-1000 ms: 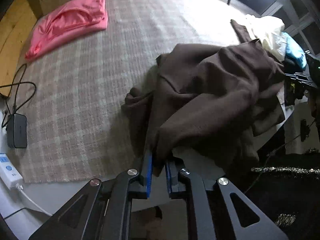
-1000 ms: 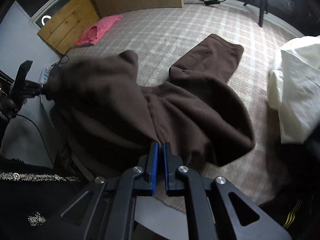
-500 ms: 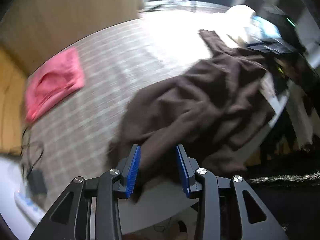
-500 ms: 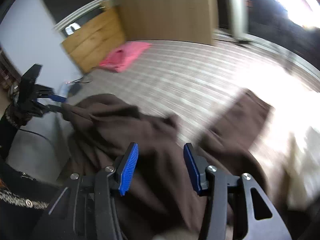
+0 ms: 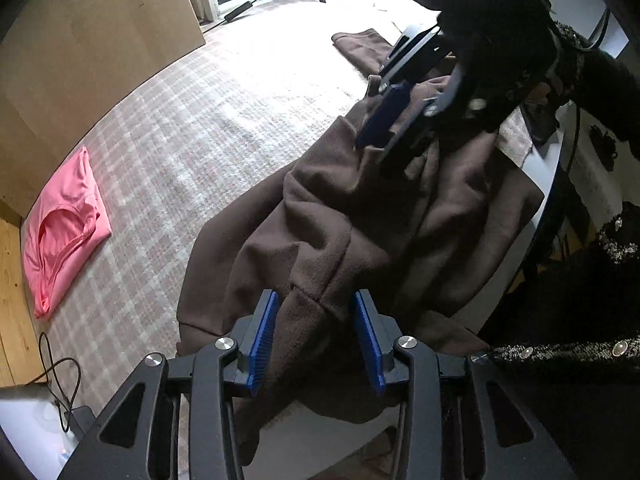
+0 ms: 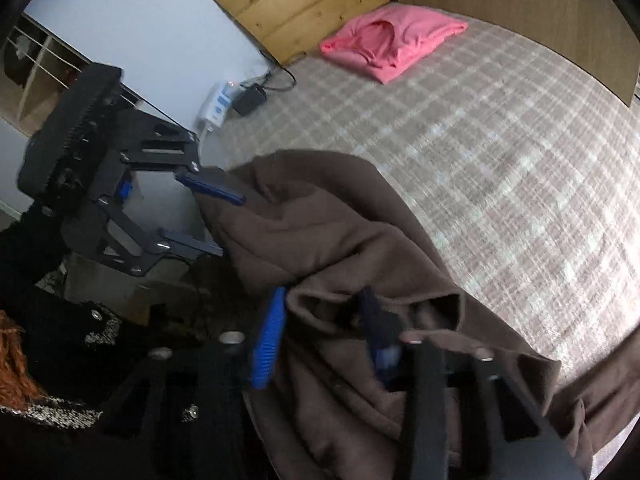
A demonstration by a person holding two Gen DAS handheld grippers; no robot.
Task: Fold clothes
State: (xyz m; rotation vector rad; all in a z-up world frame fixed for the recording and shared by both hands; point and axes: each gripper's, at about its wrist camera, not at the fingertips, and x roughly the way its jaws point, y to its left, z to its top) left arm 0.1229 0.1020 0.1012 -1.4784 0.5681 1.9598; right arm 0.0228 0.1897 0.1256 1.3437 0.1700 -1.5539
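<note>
Lying in a crumpled heap at the near edge of a plaid-covered bed (image 5: pixel 208 112), the brown garment (image 5: pixel 360 232) spilled partly over the side, with one end stretched flat further back toward the bright far side.

From the left wrist view, the left gripper (image 5: pixel 316 336) hovered over the near folds. Its blue pads (image 5: pixel 262 340) stood apart and were opening, with a ridge of brown cloth and a seam lying in the gap between them; neither pad pressed on the cloth.

The right gripper (image 6: pixel 324 340) sat low over another bunch of the same garment (image 6: pixel 340 240). In its own view the jaws were closing, with a rumpled fold between them. The left pad (image 6: pixel 268 344) showed clear blue and looked just beside the cloth, while the other finger was blurred and half sunk in the folds, so I could not tell whether a grip had formed. Seen from the left wrist camera, that gripper (image 5: pixel 394 120) hung over the higher part of the heap, held by a dark-sleeved arm (image 5: pixel 500 32).

A folded pink top (image 6: pixel 392 40) lay well apart at the bed's far corner, near a wooden panel (image 6: pixel 304 4). Off the bed's edge beside that corner sat a white power strip (image 6: pixel 218 106) and a black adapter (image 6: pixel 250 98) with its cable.
</note>
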